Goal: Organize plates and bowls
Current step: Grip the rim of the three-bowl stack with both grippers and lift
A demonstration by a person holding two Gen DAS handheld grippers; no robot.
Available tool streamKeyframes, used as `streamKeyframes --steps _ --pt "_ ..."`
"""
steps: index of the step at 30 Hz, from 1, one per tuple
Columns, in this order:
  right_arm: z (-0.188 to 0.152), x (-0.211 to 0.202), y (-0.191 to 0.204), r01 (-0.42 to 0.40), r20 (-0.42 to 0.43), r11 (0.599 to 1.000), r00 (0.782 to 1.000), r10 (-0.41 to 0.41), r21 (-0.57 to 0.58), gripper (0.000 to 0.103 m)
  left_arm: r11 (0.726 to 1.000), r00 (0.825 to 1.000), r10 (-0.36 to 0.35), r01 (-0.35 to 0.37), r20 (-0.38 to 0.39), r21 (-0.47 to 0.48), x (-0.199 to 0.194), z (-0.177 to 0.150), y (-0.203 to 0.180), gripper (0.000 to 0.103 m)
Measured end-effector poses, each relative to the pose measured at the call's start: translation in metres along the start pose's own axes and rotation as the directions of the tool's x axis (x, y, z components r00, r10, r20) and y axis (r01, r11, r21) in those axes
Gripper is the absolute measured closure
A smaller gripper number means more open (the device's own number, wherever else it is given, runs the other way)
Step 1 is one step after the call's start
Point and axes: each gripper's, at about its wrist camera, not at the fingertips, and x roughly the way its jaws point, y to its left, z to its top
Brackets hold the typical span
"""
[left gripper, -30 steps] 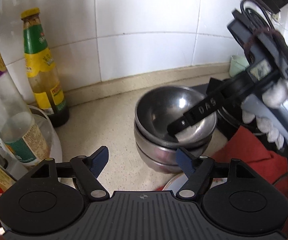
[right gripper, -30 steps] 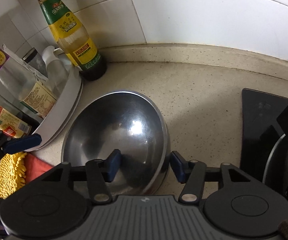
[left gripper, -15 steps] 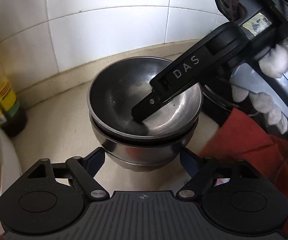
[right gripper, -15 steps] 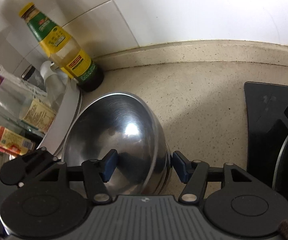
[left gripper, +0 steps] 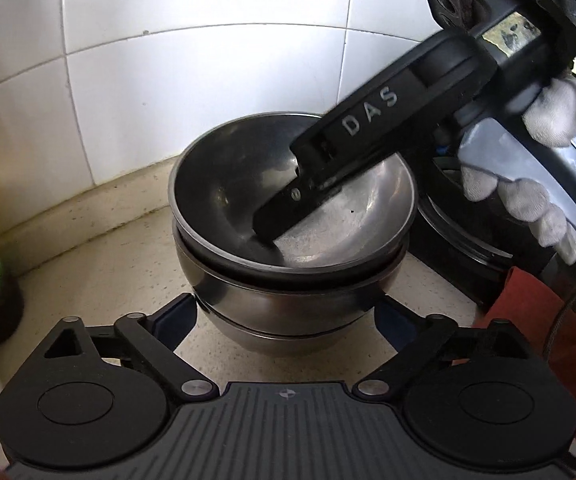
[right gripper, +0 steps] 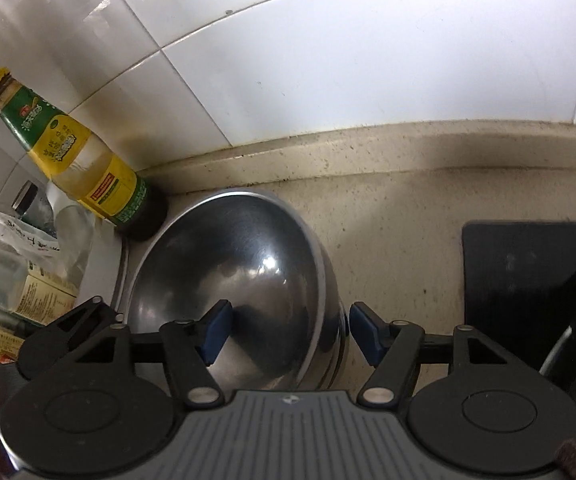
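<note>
A stack of steel bowls point(left gripper: 271, 304) stands on the speckled counter by the tiled wall. My left gripper point(left gripper: 283, 320) is low in front of it, its blue-padded fingers either side of the lower bowl and its jaws opening; I see no pad pressing. In the left wrist view a black finger point(left gripper: 352, 152) of my right gripper, held by a white-gloved hand point(left gripper: 528, 200), reaches into the top bowl point(left gripper: 348, 220). My right gripper point(right gripper: 290, 334) straddles that bowl's point(right gripper: 247, 264) rim, one pad inside and one outside with a gap, jaws opening.
A yellow-labelled sauce bottle point(right gripper: 83, 160) stands left of the bowls against the wall. Jars and packets point(right gripper: 15, 264) crowd the far left beside a white plate rim point(right gripper: 103, 248). A black stove top point(right gripper: 528, 272) lies to the right, a red cloth point(left gripper: 528, 312) near it.
My left gripper has come closer and lower to the bowl stack, and its jaws have spread to flank it. The right gripper's jaws have widened around the top bowl's rim.
</note>
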Motion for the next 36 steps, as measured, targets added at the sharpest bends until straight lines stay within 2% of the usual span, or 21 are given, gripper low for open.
streamKeyframes --steps 5,13,24,27,29,36 --pt "0.007 0.005 -0.007 -0.029 0.004 1.000 1.000 0.029 -0.005 0.033 0.999 1.000 -0.030 0.030 -0.004 0.011 0.009 -0.002 0.010 0.003" --pt "0.012 0.013 -0.014 -0.075 -0.018 0.996 0.997 0.074 -0.046 0.025 0.998 1.000 0.002 -0.001 -0.012 0.060 0.026 -0.008 0.004 0.002" --pt "0.013 0.026 -0.024 -0.215 -0.033 0.977 0.976 0.215 -0.011 0.026 0.998 1.000 0.023 -0.023 -0.003 0.064 0.045 -0.009 0.005 0.001" --pt "0.016 0.024 -0.024 -0.221 -0.017 0.975 0.975 0.221 -0.008 0.035 0.998 1.000 0.024 -0.024 0.000 0.065 0.047 -0.008 0.003 0.001" --pt "0.019 0.022 -0.024 -0.216 -0.020 0.976 0.976 0.216 -0.011 0.037 0.998 1.000 0.025 -0.025 0.000 0.063 0.048 -0.009 0.003 0.001" --pt "0.023 0.006 -0.030 -0.250 0.029 0.968 0.968 0.250 -0.006 0.033 0.997 1.000 0.026 -0.026 0.002 0.066 0.052 -0.007 0.006 0.001"
